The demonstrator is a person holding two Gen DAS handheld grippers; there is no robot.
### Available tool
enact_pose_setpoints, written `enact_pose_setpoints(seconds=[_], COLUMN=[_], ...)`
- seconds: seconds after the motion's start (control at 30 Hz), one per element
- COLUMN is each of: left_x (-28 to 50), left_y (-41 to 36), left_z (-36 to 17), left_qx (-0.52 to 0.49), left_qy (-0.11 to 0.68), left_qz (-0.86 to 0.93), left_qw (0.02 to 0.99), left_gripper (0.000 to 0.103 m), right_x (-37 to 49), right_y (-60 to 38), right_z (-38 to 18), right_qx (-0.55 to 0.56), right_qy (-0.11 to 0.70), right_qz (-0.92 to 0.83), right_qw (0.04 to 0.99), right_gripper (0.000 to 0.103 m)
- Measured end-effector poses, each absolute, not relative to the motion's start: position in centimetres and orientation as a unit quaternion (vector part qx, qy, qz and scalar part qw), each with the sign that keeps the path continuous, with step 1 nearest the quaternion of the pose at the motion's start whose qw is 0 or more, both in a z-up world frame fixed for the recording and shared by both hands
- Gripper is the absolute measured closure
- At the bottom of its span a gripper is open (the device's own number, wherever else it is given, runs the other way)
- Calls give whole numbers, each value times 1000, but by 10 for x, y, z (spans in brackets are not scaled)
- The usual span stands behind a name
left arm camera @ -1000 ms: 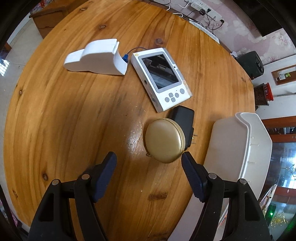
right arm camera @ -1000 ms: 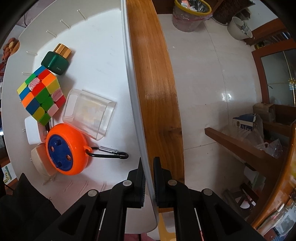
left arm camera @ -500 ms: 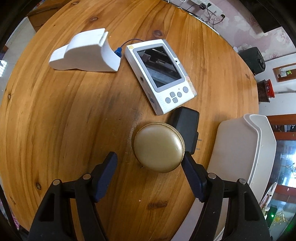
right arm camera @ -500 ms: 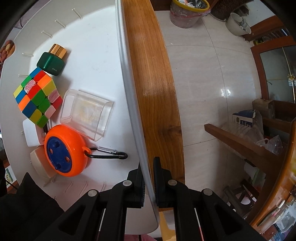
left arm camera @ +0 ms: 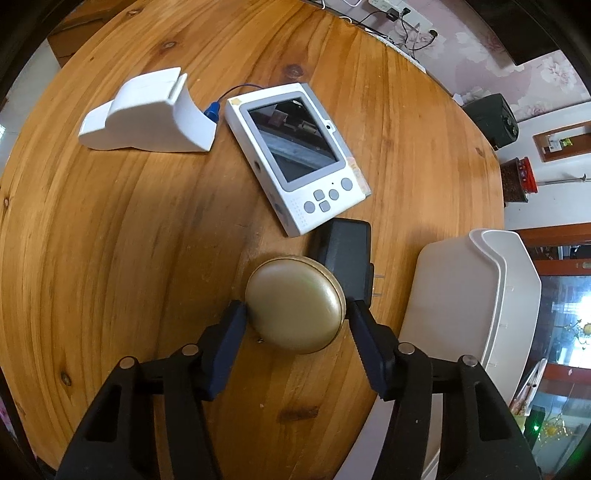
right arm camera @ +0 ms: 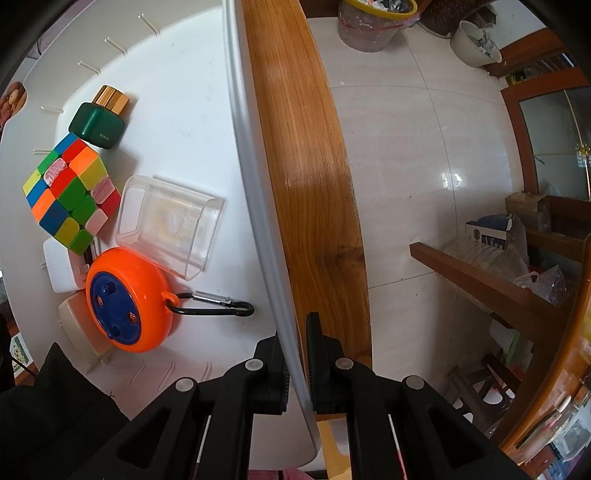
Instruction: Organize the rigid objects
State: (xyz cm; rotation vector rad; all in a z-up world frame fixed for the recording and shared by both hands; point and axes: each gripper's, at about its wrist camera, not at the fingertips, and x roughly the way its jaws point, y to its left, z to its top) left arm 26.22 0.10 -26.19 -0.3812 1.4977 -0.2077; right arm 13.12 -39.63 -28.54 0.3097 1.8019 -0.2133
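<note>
A gold round case (left arm camera: 295, 308) lies on the wooden table (left arm camera: 110, 258) in the left wrist view. My left gripper (left arm camera: 295, 312) straddles it with its jaws closing, and both pads touch its rim. A black plug adapter (left arm camera: 345, 251) lies right behind the case. In the right wrist view my right gripper (right arm camera: 297, 326) is shut on the rim of the white bin (right arm camera: 251, 147). Inside the bin lie a colour cube (right arm camera: 70, 190), a green bottle (right arm camera: 98, 120), a clear box (right arm camera: 170, 225) and an orange round reel (right arm camera: 127, 299) with a carabiner (right arm camera: 214, 308).
A white handheld device with a screen (left arm camera: 295, 158) and a white plastic stand (left arm camera: 147, 114) lie farther back on the table. The white bin (left arm camera: 454, 295) stands at the table's right edge. Beyond that edge are tiled floor (right arm camera: 406, 147), a bucket (right arm camera: 373, 22) and wooden shelves (right arm camera: 498, 288).
My left gripper has come down around the gold case and its jaws have narrowed from well apart to touching it. The right gripper has stayed shut on the bin's rim.
</note>
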Motion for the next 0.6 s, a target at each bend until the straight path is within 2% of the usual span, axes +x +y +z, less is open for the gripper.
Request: enact_pose_setpoints(seconds=[0.03,0.6], left_x=[262,255], left_y=[1,1], left_z=[-262,-250], left_qx=[-174,-156], left_qy=[674,672], left_qz=[-96,-88], left_qw=[711,719], left_gripper=[48,51], right_x=[131,132], right_y=[-396,-389], right_z=[-285,-282], right_qx=[134,130], right_qy=[779,775], right_qz=[-92,-89], right_qw=[606,612], right_gripper=[95,95])
